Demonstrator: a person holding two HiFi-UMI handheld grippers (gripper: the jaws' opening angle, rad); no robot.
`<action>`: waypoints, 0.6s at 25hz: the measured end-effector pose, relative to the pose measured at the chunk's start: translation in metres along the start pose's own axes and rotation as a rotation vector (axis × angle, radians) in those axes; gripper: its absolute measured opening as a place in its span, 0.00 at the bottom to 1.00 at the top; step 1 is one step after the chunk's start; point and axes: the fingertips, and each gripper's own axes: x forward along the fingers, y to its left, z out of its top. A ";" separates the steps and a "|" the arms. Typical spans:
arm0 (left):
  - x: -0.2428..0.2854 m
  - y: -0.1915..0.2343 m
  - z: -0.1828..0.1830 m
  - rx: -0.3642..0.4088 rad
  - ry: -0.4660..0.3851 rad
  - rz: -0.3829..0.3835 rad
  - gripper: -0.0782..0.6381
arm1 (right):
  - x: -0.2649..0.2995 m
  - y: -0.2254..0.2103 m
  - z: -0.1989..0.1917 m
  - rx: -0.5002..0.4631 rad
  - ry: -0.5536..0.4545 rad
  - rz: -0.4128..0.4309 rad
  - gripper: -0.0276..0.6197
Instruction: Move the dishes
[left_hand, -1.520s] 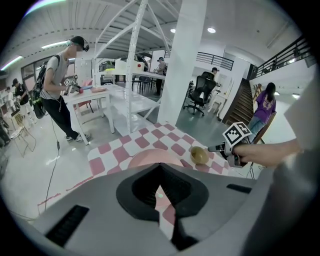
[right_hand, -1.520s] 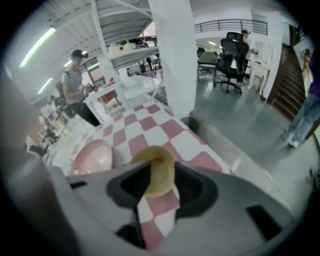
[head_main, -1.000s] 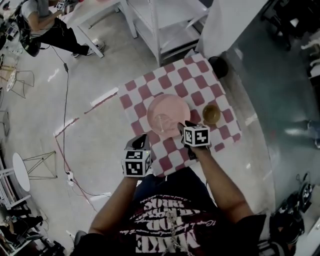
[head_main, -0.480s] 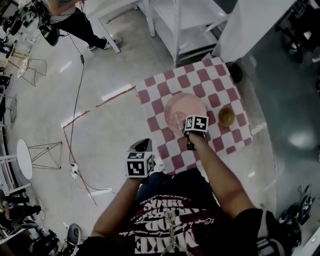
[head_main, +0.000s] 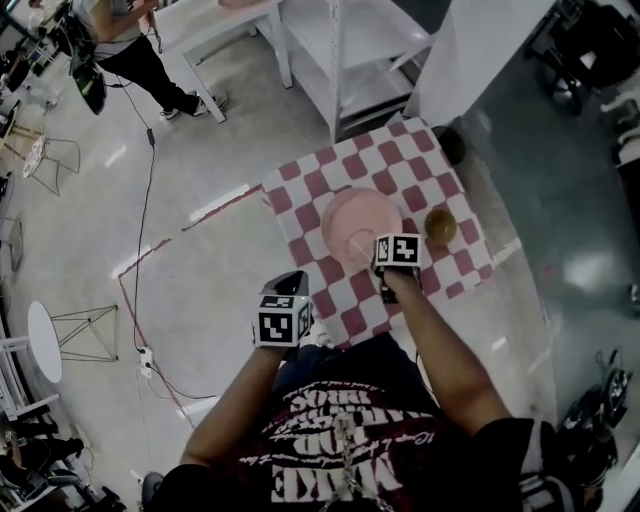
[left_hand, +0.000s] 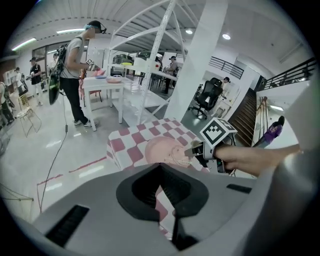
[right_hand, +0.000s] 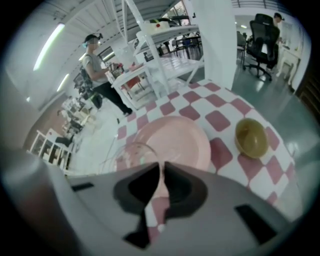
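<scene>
While the left gripper (left_hand: 161, 175) hangs over the floor beside the near corner of the checked worktop (head_main: 340, 300), jaws pressed together with nothing between them, the right gripper (right_hand: 162, 167) reaches over the worktop and pinches the near rim of a clear glass (right_hand: 131, 152). That glass stands at the near edge of a pink plate (right_hand: 175, 140) in the middle of the worktop, and an olive bowl (right_hand: 251, 137) sits upright to the plate's right, apart from it. Beyond the worktop stands a white rack (head_main: 345, 60), and farther left a person (head_main: 120, 45) at a white table.
</scene>
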 end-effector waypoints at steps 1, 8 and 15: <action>0.001 -0.004 0.002 0.012 -0.003 -0.015 0.14 | -0.008 -0.001 -0.002 0.000 -0.005 -0.003 0.12; 0.007 -0.028 0.011 0.079 0.009 -0.087 0.14 | -0.068 -0.017 -0.023 0.008 -0.036 -0.069 0.12; 0.011 -0.052 0.009 0.094 0.029 -0.129 0.14 | -0.103 -0.041 -0.052 0.043 -0.055 -0.108 0.12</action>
